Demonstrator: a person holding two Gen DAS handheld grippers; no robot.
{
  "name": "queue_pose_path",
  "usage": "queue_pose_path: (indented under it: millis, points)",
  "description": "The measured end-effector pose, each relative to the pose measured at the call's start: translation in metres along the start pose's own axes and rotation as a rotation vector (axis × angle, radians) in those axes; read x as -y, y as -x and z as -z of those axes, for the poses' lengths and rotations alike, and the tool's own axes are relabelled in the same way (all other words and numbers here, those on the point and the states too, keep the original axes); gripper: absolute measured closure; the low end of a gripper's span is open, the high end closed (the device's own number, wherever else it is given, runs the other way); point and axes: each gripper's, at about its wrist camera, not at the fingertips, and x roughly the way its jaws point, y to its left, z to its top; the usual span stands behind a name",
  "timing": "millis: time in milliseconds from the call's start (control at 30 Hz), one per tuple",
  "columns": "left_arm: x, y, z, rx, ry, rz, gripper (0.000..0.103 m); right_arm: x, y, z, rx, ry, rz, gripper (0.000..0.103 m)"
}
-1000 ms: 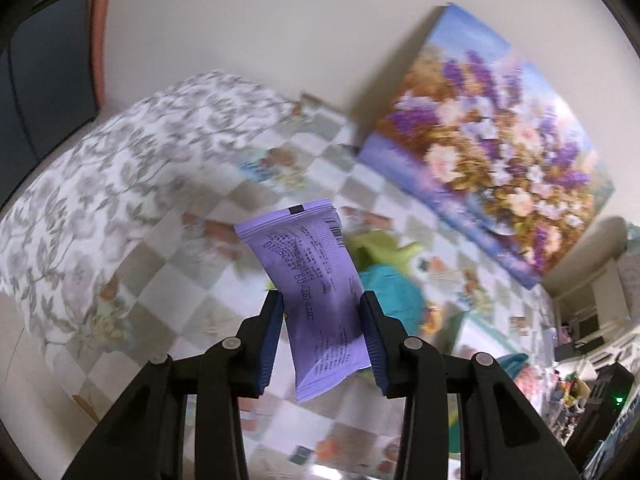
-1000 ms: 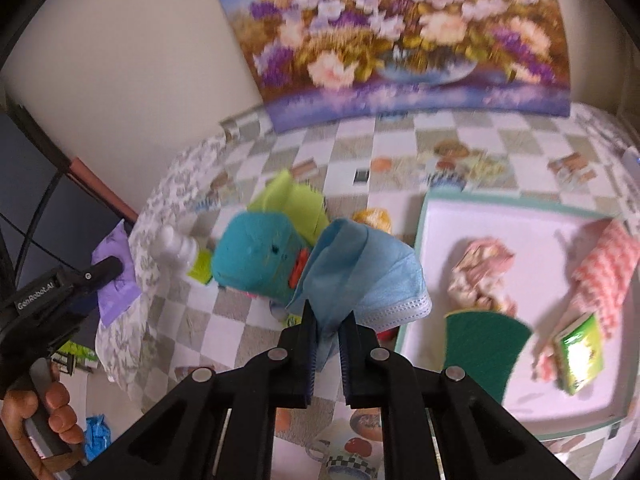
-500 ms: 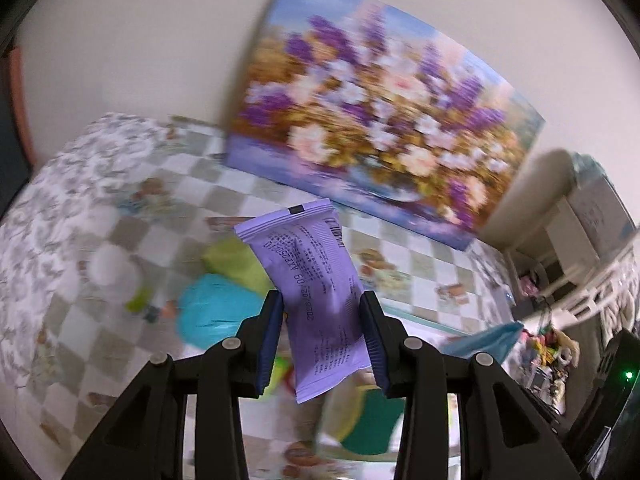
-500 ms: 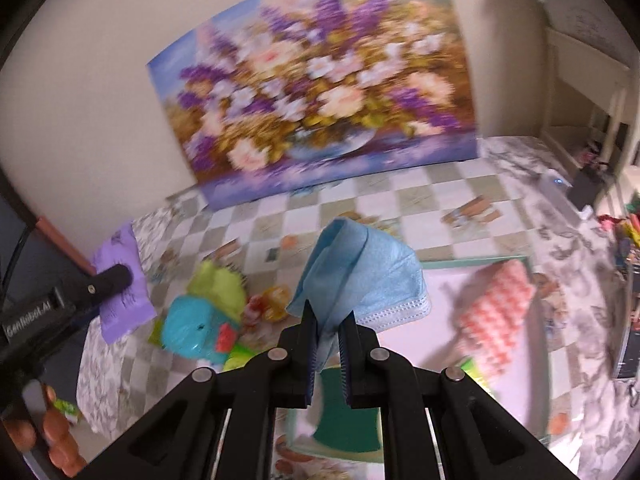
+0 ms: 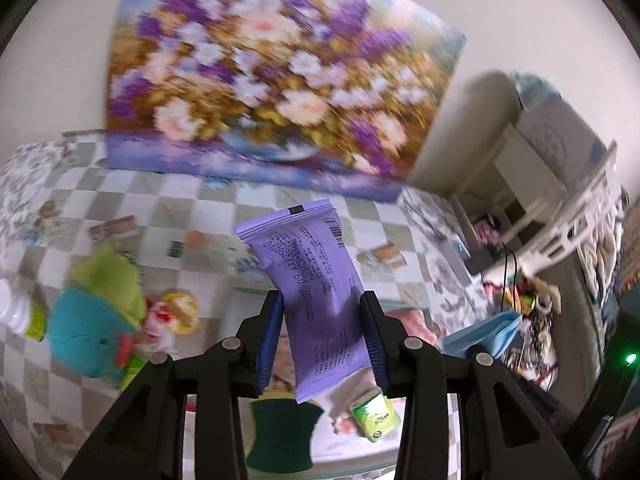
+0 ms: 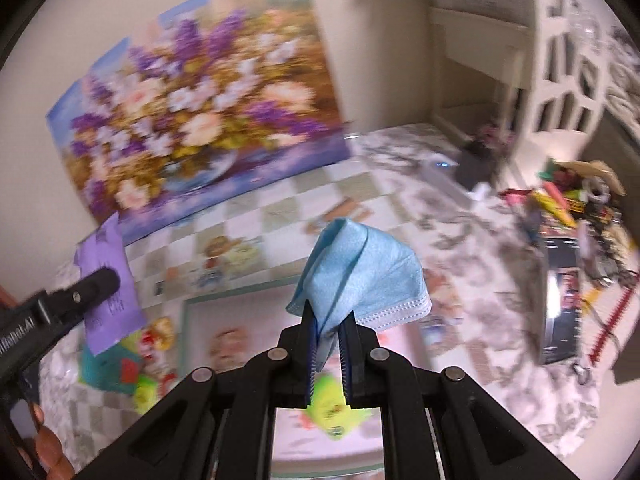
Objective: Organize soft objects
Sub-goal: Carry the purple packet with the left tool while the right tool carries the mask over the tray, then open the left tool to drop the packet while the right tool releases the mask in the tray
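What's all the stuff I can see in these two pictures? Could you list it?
Packet: one, purple, held in the left gripper.
Mask: one, light blue, pinched in the right gripper.
Plush toy: one, teal and green, on the checked tablecloth, left of the tray.
Tray: one, white with a green rim, on the cloth.
Sponge: one, dark green, in the tray.
Small pack: one, light green, in the tray.
Painting: one, flowers, against the wall.
Fingers: two per gripper, black with blue pads.

Blurred floral painting (image 5: pixel 276 80) leaning against wall, checkered tablecloth (image 5: pixel 132 196) below, white shelving (image 6: pixel 568 80) at right.
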Motion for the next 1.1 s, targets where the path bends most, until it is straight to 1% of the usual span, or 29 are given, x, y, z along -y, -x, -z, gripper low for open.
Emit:
queue_pose_path:
  millis: [33,133,300,400,533,667,833,1000,1100]
  points:
    - [0.006,-0.008,0.002,-0.019,-0.017,0.001,0.062,0.006,0.000,-0.001,0.004,-0.006,0.024,0.092]
    - [0.020,-0.028,0.009,-0.064,-0.068,0.017,0.062,0.020,-0.001,-0.002,0.002,-0.021,0.056,0.092]
    - [0.028,-0.061,0.025,-0.152,-0.098,0.019,0.062,0.034,0.000,0.001,0.000,-0.049,0.108,0.092]
    - [0.032,-0.082,0.036,-0.207,-0.110,0.005,0.061,0.034,-0.006,0.003,-0.014,-0.040,0.116,0.092]
    - [0.031,-0.104,0.048,-0.251,-0.120,-0.035,0.061,0.036,-0.031,0.009,-0.088,-0.038,0.121,0.092]
    - [0.027,-0.118,0.057,-0.277,-0.116,-0.043,0.061,0.039,-0.053,0.018,-0.168,-0.045,0.122,0.092]
    - [0.023,-0.129,0.063,-0.305,-0.104,-0.043,0.061,0.034,-0.062,0.023,-0.197,-0.021,0.121,0.092]
    - [0.017,-0.136,0.069,-0.328,-0.082,-0.043,0.061,0.032,-0.085,0.031,-0.268,0.001,0.136,0.092]
    - [0.013,-0.142,0.072,-0.344,-0.075,-0.049,0.061,0.031,-0.097,0.036,-0.304,0.004,0.131,0.092]
